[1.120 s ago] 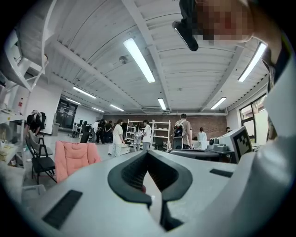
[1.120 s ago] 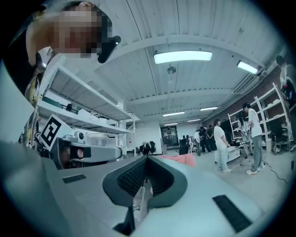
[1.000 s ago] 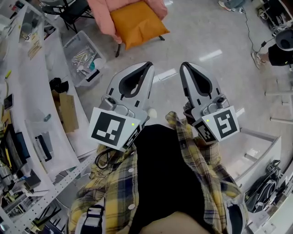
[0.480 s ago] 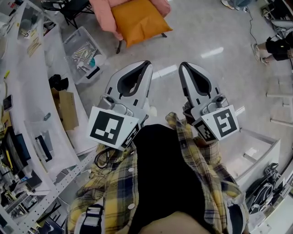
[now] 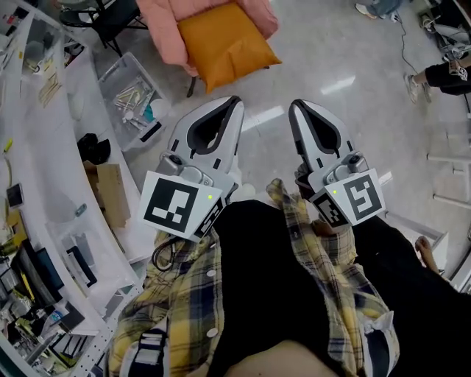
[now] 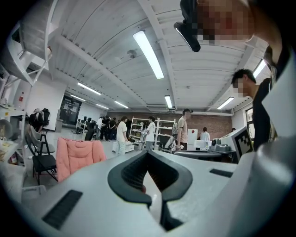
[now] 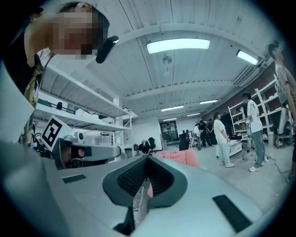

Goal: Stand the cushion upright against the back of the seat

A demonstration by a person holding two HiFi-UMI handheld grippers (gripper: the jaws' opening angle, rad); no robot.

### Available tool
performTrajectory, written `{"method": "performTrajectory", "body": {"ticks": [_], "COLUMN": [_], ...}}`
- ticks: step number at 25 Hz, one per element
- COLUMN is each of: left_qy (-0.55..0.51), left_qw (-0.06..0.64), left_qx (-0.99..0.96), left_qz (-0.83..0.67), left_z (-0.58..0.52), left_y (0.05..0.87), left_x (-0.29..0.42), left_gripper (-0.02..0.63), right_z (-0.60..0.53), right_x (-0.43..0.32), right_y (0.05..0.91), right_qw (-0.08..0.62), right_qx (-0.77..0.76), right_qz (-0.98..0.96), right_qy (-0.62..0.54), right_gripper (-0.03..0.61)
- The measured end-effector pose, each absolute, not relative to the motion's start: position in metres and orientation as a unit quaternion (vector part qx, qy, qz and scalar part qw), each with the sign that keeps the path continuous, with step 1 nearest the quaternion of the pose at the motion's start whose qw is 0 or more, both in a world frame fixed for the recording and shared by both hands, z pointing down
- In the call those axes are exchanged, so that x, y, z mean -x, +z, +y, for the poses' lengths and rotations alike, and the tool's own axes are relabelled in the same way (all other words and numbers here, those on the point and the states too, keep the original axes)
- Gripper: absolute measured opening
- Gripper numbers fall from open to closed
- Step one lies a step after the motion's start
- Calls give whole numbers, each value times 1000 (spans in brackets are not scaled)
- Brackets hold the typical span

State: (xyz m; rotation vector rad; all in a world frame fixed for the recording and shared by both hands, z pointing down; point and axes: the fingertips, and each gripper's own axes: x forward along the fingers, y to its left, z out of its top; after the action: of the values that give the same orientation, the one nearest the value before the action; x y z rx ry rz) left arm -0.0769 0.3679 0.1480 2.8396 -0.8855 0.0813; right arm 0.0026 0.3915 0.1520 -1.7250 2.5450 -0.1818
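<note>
An orange cushion (image 5: 224, 43) lies flat on the seat of a pink armchair (image 5: 163, 20) at the top of the head view. Both grippers are held side by side in front of me, well short of the chair. My left gripper (image 5: 237, 104) is shut with nothing in it. My right gripper (image 5: 296, 107) is likewise shut and empty. In the left gripper view the pink armchair (image 6: 78, 156) stands at the left, beyond the closed jaws. The right gripper view shows the armchair (image 7: 180, 158) just past its tips. The cushion is hidden in both gripper views.
A clear plastic bin (image 5: 132, 94) of small parts stands on the floor left of the chair. A long white bench (image 5: 55, 154) with shelves runs down the left. A black folding chair (image 6: 40, 158) stands beside the armchair. Several people (image 6: 122, 134) stand far off.
Both grippers and I have moved towards the armchair; the cushion and chair sit slightly lower and larger in the head view. The jaws have stayed shut.
</note>
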Motion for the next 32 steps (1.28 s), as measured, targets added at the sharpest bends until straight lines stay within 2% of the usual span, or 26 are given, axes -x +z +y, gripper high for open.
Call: {"method": "performTrajectory", "body": {"ticks": [10,20,26,32], "left_qy": [24,47,50,41], "left_qw": [88,112,117,109], "left_qx": [-958,-960,-953,-944], "left_qz": [-270,-253,-276,-309], "left_z": [281,231,195,161], "left_y": [152,172,179,180], "left_x": [84,56,18,-38], "left_gripper": [3,3,3,3], "right_z": [312,268,230,196], "right_x": [1,-24,-61,-130], "right_y": [154,175,185,183], "right_qw": [23,10,6,6], "right_qx": [591,601,581,568], "right_qz": [804,793,808,818], "right_qy": [-59,-96,-103,-92], "right_gripper": [17,17,17,17]}}
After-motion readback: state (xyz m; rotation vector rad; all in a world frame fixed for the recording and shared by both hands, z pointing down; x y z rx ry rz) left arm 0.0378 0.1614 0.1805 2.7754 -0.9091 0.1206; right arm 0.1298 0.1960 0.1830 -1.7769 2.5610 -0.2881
